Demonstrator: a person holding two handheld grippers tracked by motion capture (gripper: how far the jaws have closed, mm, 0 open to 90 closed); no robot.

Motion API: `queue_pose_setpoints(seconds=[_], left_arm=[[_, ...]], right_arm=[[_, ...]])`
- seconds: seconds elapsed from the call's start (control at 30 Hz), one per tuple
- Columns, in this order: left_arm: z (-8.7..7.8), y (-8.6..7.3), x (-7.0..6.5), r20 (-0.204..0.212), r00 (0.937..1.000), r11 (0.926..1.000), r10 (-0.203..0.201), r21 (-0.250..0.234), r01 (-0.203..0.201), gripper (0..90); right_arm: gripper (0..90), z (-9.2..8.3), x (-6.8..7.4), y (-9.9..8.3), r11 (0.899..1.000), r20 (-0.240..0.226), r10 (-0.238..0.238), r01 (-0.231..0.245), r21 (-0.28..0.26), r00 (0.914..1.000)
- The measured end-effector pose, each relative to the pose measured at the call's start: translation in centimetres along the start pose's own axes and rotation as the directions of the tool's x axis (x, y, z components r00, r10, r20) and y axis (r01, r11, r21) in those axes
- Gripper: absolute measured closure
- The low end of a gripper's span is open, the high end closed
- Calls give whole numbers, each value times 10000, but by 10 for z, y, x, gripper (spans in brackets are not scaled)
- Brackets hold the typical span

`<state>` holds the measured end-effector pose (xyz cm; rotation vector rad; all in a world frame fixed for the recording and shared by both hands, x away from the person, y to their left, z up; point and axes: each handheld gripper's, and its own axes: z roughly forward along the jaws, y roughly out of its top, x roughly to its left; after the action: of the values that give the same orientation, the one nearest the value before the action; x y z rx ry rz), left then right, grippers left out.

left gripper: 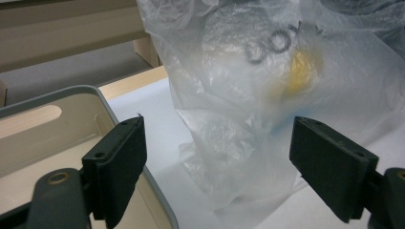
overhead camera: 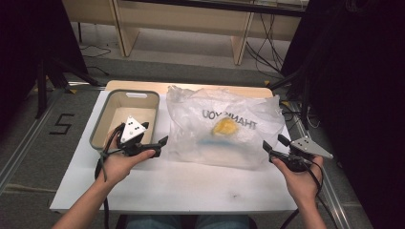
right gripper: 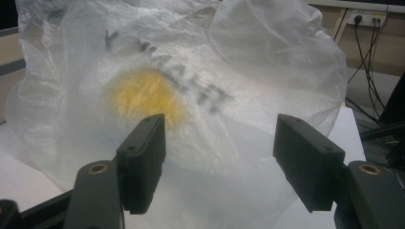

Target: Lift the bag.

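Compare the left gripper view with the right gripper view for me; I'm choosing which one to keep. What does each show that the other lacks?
The left gripper view alone has the beige bin beside the left claw, plus blue tint low in the bag. The right gripper view alone has the wall socket and cables behind the right claw. Both share the translucent plastic bag with dark lettering, the yellow item inside it, the white table and open jaws short of the bag.
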<state>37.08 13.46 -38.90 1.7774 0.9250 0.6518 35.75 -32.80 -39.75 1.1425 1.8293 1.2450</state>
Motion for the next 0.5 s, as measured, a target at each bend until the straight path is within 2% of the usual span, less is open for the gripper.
queue_pose_setpoints(seconds=[0.23,0.5], left_arm=[[-5,-7,3,-14,10000,10000,-25,92,25,207],[-6,-11,1,176,9998,9997,-111,197,107,210]], right_arm=[[361,-1,1,-3,9999,-165,-103,106,133,9998],[359,-2,0,-5,9995,-203,-120,126,278,9997]])
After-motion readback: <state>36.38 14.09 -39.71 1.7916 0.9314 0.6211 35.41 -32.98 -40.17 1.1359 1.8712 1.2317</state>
